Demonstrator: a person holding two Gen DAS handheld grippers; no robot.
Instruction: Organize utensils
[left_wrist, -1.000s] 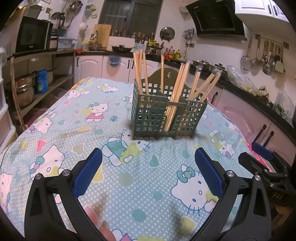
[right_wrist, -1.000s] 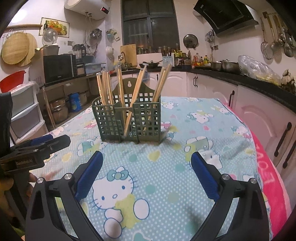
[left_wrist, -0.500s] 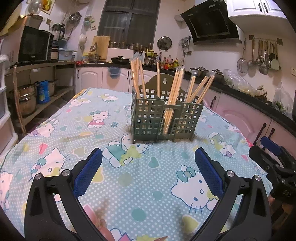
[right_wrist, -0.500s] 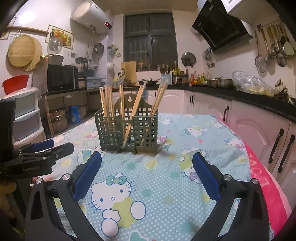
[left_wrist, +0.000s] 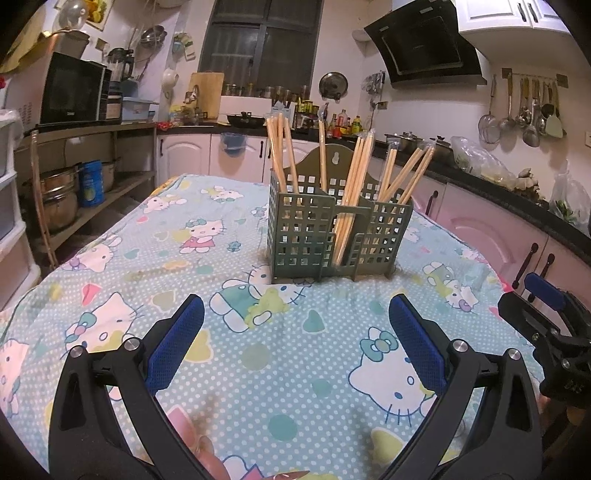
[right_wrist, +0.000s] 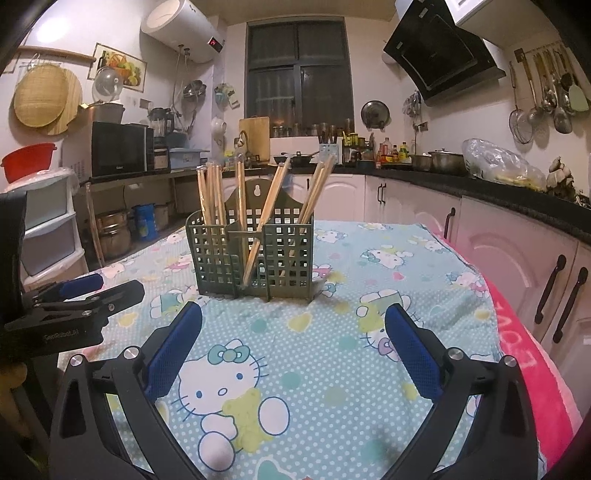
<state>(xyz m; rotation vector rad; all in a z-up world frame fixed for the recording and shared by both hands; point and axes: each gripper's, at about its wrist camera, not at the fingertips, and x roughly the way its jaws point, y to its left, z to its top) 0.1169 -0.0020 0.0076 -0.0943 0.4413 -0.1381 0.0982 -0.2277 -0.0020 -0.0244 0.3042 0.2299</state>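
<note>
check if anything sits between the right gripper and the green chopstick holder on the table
Nothing visible does. Only bare patterned tablecloth lies between the open right gripper and the green chopstick holder. The left gripper sits off to the side, clear of that path.

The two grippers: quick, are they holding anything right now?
Left gripper: open, holding nothing.
Right gripper: open, holding nothing.

Home kitchen: range hood (left_wrist: 424, 44) up right of the tongs, ladles & strainers on a wall rail (left_wrist: 524, 110) far right, microwave (left_wrist: 72, 92) w/ pots on shelves left, water heater (right_wrist: 181, 31) overhead, cabinets (right_wrist: 406, 195) ahead.
</note>
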